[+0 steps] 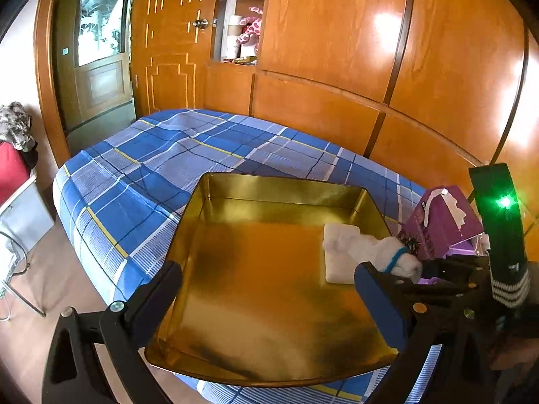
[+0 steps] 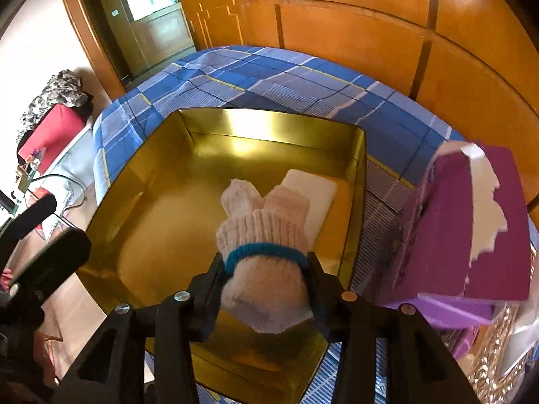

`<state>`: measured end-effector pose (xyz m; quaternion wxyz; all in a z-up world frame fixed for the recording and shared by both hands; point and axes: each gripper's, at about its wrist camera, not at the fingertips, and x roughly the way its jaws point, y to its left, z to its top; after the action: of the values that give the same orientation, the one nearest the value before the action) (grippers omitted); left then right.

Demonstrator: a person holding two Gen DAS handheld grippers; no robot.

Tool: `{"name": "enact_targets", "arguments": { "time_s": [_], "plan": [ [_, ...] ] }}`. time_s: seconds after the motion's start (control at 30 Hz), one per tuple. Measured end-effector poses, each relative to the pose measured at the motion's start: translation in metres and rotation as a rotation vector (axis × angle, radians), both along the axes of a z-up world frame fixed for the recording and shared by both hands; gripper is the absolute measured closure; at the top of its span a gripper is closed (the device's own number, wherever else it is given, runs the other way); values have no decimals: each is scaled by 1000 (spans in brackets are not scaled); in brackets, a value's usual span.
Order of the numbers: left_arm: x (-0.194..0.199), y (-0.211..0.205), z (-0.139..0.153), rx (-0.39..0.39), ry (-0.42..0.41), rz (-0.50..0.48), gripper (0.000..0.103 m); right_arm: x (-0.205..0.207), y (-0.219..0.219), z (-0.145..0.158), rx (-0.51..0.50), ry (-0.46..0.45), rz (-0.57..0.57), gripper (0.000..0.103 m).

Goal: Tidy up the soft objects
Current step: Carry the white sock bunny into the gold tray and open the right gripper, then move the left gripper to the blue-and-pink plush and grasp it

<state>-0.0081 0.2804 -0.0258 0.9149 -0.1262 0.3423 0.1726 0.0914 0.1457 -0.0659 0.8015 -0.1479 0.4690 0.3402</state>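
A gold metal tray point(image 1: 209, 202) point(image 2: 141, 181) lies on the blue plaid bed. A white folded pad point(image 1: 337, 269) point(image 2: 316, 195) lies in its right part. My right gripper point(image 2: 266, 266) is shut on a rolled white knit glove point(image 2: 266, 232) bound with a blue band, and holds it over the tray, above the pad. The glove also shows in the left wrist view point(image 1: 387, 252). My left gripper point(image 1: 269, 293) is open and empty over the tray's near part.
A purple tissue box point(image 1: 441, 219) point(image 2: 471, 232) stands right of the tray. Wooden wardrobe panels point(image 1: 370, 50) rise behind the bed point(image 1: 151, 155). A pink plush toy point(image 1: 251, 30) sits in a niche. A red item with clothes point(image 2: 54, 128) is at left.
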Motion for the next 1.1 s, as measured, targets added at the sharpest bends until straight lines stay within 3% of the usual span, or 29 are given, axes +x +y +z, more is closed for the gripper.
{"name": "enact_targets", "arguments": {
  "time_s": [0.13,0.57,0.87,1.1],
  "plan": [
    [0,-4,1,9,1,-9,0,-5,-6,5,23,-20,2,41],
    [-4,-18,7,28,-7,-33,0,-40,-53,39,91,-190,-70,41],
    [-2,-39,12,29,-10,-92,0,-56,-118,63,190,-265,-196,41],
    [-1,-61,22,81,-26,-157,0,-65,-183,71,230,-303,-327,41]
  ]
}}
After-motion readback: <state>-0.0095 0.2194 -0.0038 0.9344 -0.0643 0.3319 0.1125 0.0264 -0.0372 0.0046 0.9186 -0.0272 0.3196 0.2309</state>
